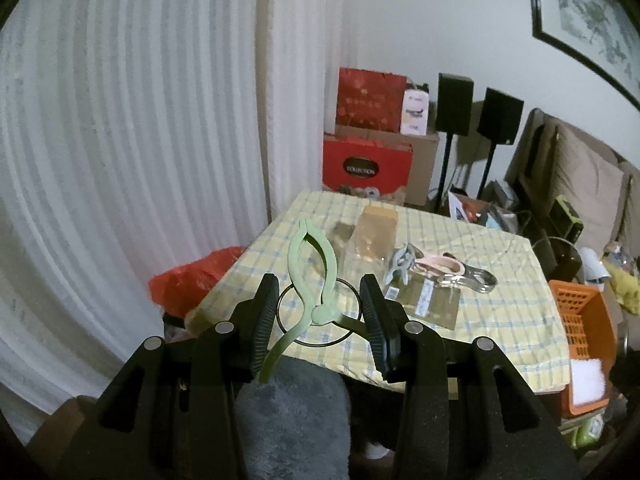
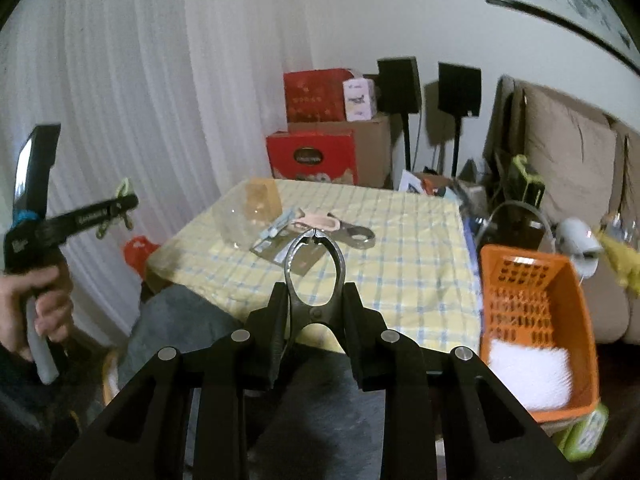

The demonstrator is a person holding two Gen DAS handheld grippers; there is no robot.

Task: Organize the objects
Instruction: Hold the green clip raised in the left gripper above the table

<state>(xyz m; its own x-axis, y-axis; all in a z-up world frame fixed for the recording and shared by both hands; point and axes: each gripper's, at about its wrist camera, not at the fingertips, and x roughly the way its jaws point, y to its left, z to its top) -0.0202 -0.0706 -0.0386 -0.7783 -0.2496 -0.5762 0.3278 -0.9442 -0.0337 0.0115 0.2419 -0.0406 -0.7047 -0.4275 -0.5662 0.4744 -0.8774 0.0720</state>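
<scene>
My left gripper (image 1: pixel 320 316) is shut on a pale green plastic clip (image 1: pixel 312 264) with a thin black ring (image 1: pixel 285 332) at its pivot. The clip's tips point up and away, above the near left corner of the table. In the right wrist view the same green clip (image 2: pixel 122 196) shows blurred at far left. My right gripper (image 2: pixel 316 316) is shut on a silver metal clip (image 2: pixel 314 268), its closed tip pointing at the table. A grey clip (image 1: pixel 400 266), a pink clip (image 1: pixel 440 266) and another metal clip (image 1: pixel 474 280) lie together on the yellow checked tablecloth (image 1: pixel 500 320).
A clear plastic container (image 1: pixel 368 244) and flat packets (image 1: pixel 428 300) lie on the table. An orange basket (image 2: pixel 532 308) holding something white stands right of the table. A hand (image 2: pixel 40 300) grips the left tool. Red boxes (image 1: pixel 366 164), speakers, a curtain and a sofa surround the table.
</scene>
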